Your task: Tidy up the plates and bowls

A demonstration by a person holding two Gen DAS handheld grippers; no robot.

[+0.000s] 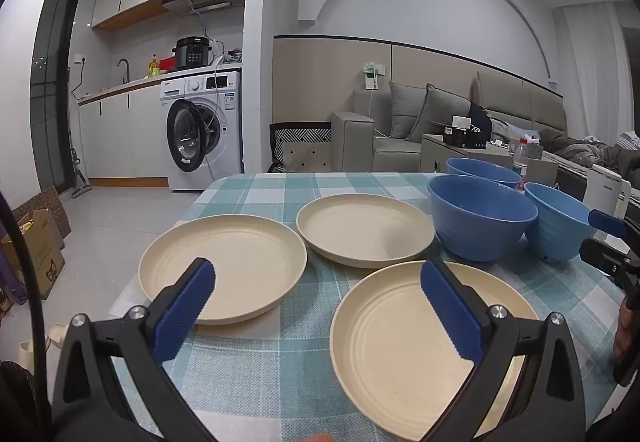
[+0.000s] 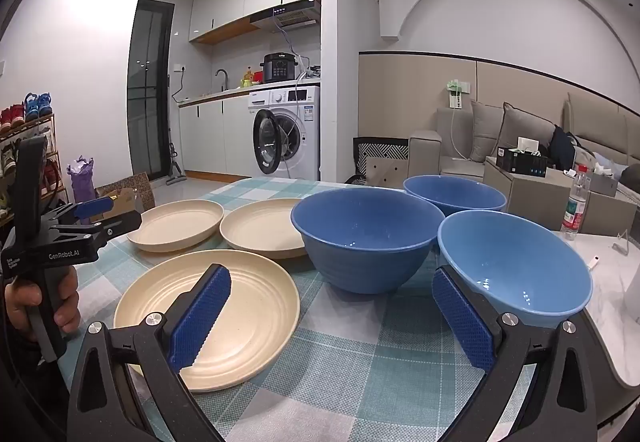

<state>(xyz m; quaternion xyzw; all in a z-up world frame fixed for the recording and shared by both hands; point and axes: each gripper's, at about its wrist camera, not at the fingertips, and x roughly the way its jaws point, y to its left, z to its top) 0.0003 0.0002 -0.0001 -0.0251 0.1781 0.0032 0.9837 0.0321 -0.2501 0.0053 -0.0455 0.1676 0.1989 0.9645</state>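
Note:
Three cream plates lie on the checked tablecloth: a left plate [image 1: 224, 266], a far plate [image 1: 364, 236] and a near plate [image 1: 404, 358]. Three blue bowls stand to the right: a dark one [image 1: 480, 217], one behind it [image 1: 482, 169] and a lighter one [image 1: 556, 226]. My left gripper [image 1: 318, 306] is open and empty, hovering between the left and near plates. My right gripper [image 2: 332, 318] is open and empty, above the cloth between the near plate [image 2: 224, 318] and the lighter bowl [image 2: 516, 266]. The dark bowl [image 2: 364, 238] stands just ahead of it.
The table's left edge [image 1: 132, 282] drops to the floor, with cardboard boxes [image 1: 36, 254] below. A water bottle [image 2: 574, 205] and a marble surface [image 2: 612, 282] lie right of the bowls. A sofa [image 1: 400, 129] and washing machine [image 1: 204, 129] stand beyond the table.

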